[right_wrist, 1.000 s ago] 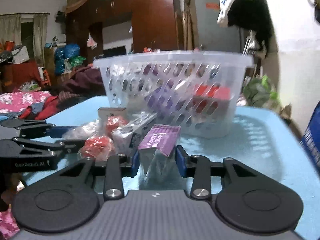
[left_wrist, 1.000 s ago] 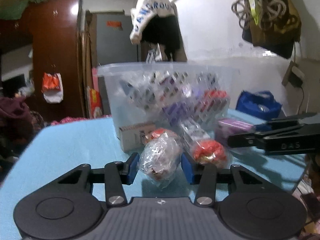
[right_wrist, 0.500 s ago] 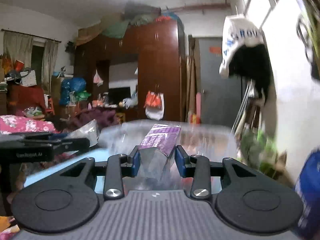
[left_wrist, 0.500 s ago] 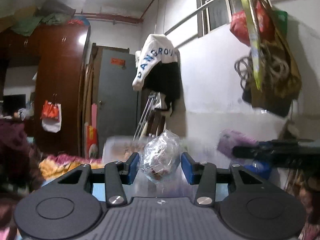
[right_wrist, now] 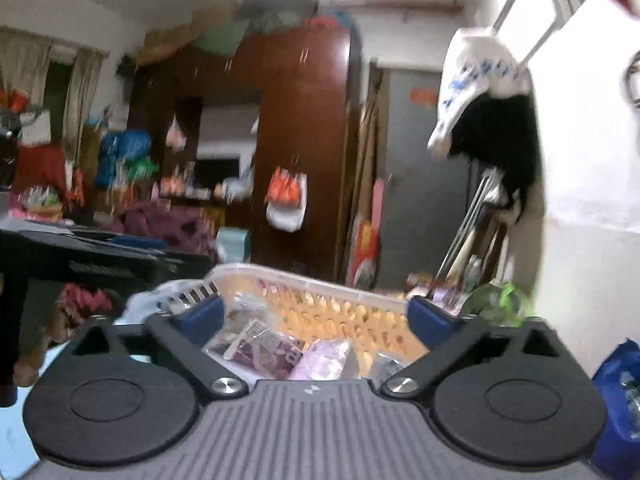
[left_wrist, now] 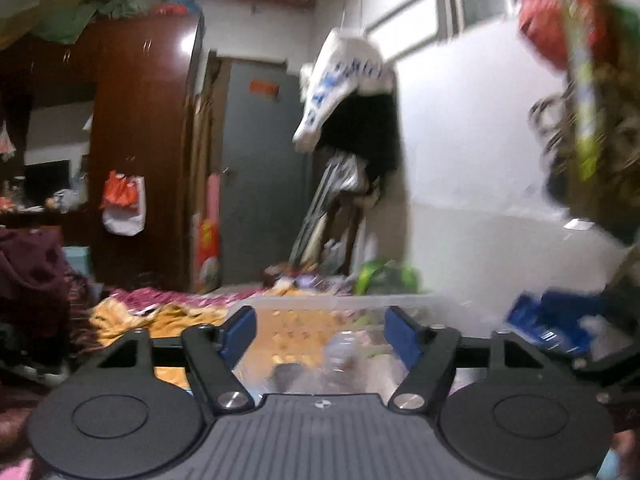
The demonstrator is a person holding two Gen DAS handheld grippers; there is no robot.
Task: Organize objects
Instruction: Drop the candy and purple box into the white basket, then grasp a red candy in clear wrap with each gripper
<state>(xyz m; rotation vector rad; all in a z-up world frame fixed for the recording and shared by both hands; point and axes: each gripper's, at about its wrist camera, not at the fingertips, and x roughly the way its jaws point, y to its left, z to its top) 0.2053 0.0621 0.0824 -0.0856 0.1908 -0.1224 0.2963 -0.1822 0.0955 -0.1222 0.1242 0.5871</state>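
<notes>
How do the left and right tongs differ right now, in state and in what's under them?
The left tongs are open less wide than the right tongs. Below the left tongs lies a blurred clear plastic packet in the basket; below the right tongs lie a purple box and a pale purple pack. The left view sees the basket's rim level, the right view slanted. Both are open, empty and above the basket.

**Room over the basket**

My right tongs (right_wrist: 314,316) hang spread wide above the basket (right_wrist: 320,280), whose open top gives free way down. Inside, a purple box (right_wrist: 266,354) and a pale pink packet (right_wrist: 326,356) fill the floor. My left tongs (left_wrist: 320,330), also spread, crowd the basket's left side.
</notes>
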